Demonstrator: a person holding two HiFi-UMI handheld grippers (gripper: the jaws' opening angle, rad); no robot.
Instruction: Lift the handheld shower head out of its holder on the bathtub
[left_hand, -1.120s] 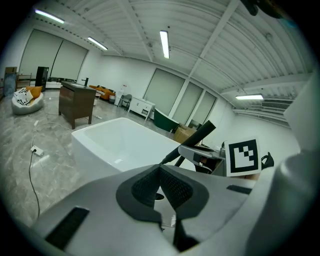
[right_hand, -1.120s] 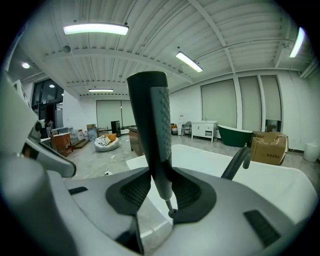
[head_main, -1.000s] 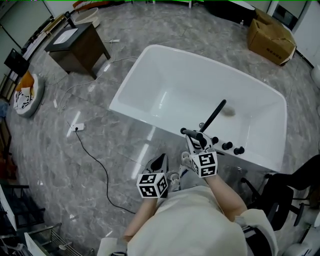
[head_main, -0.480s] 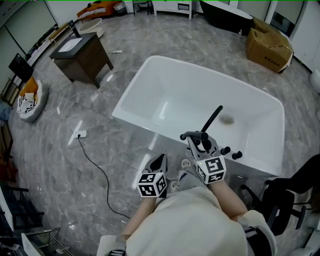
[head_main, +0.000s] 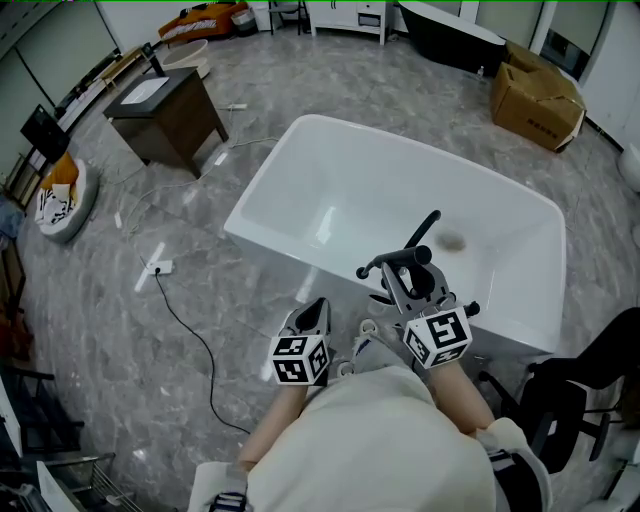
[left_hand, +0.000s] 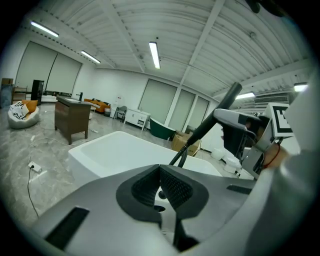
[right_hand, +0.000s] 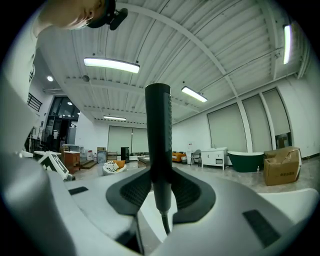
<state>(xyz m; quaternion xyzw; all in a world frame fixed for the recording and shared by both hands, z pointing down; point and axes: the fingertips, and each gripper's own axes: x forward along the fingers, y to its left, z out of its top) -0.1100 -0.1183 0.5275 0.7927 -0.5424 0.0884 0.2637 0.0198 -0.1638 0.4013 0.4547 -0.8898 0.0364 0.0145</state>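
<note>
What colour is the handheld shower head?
Black. The handheld shower head shows best in the right gripper view.

Bathtub (head_main: 380, 185) mid-floor; cabinet (head_main: 168, 112) left of it (well apart); cardboard box (head_main: 540, 95) behind, right.

No legible text for you to log. Cardboard box (head_main: 537, 95), far right: print on its side too small to read. Left marker cube (head_main: 300, 360) and right marker cube (head_main: 438, 338): square patterns only.

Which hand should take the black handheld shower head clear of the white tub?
Right. The right gripper is clamped on the slim black handheld shower head by its handle; the left gripper is shut, empty and set back from it.
</note>
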